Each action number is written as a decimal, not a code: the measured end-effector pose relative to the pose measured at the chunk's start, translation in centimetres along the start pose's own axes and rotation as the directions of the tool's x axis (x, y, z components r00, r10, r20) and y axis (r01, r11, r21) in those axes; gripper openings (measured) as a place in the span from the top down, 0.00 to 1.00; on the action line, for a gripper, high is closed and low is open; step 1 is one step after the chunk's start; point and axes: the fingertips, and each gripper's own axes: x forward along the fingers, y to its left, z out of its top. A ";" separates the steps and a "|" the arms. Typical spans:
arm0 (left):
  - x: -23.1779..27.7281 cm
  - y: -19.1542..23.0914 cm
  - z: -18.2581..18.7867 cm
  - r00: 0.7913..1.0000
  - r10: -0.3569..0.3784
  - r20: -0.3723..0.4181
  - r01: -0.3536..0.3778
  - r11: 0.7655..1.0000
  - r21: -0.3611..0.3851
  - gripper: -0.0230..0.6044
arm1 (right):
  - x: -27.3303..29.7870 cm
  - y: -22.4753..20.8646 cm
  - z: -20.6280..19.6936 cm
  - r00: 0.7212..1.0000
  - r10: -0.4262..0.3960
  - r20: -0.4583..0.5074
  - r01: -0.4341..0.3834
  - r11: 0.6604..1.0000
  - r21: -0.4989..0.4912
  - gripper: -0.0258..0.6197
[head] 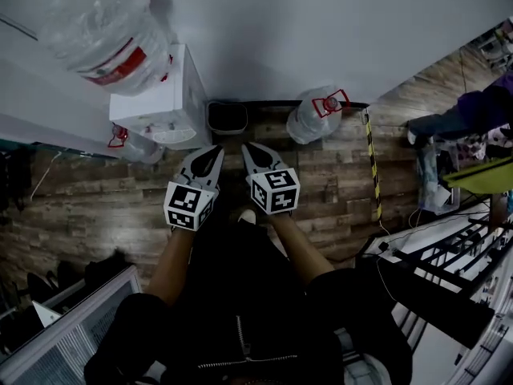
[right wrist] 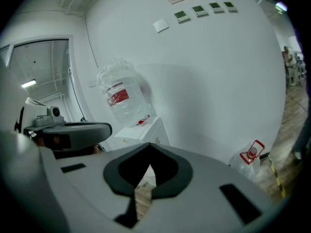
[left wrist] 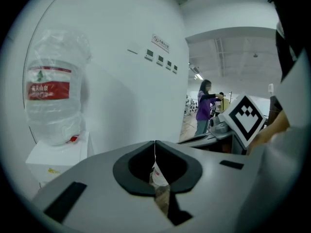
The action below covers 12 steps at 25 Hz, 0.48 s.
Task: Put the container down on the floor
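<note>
Container [head: 317, 115] sits on the wooden floor [head: 337, 199] near the wall [head: 321, 30], while the left gripper [head: 216, 151] and right gripper [head: 248, 149] hover closed and empty nearby; a careless step or swung gripper could yet knock it over.

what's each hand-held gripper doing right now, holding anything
Left hand-held gripper: closed, jaws together, holding nothing.
Right hand-held gripper: closed, jaws together, holding nothing.
</note>
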 end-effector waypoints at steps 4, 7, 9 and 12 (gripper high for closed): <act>-2.3 -0.7 -0.2 1.000 0.022 0.016 -0.022 1.000 0.008 0.94 | -2.7 2.2 -0.4 0.999 -0.007 0.047 0.007 1.000 -0.004 0.94; -3.3 -0.9 -0.1 0.999 0.028 0.030 -0.029 0.999 0.016 0.94 | -3.8 3.3 -0.5 0.997 -0.022 0.075 0.023 1.000 -0.021 0.94; -3.8 -1.0 -0.1 0.999 0.025 0.032 -0.025 0.999 0.020 0.94 | -4.1 3.9 -0.5 0.996 -0.027 0.085 0.029 0.999 -0.024 0.94; -4.5 -1.0 -0.1 0.999 0.029 0.039 -0.030 0.999 0.023 0.94 | -4.6 4.7 -0.5 0.995 -0.034 0.097 0.039 0.998 -0.043 0.94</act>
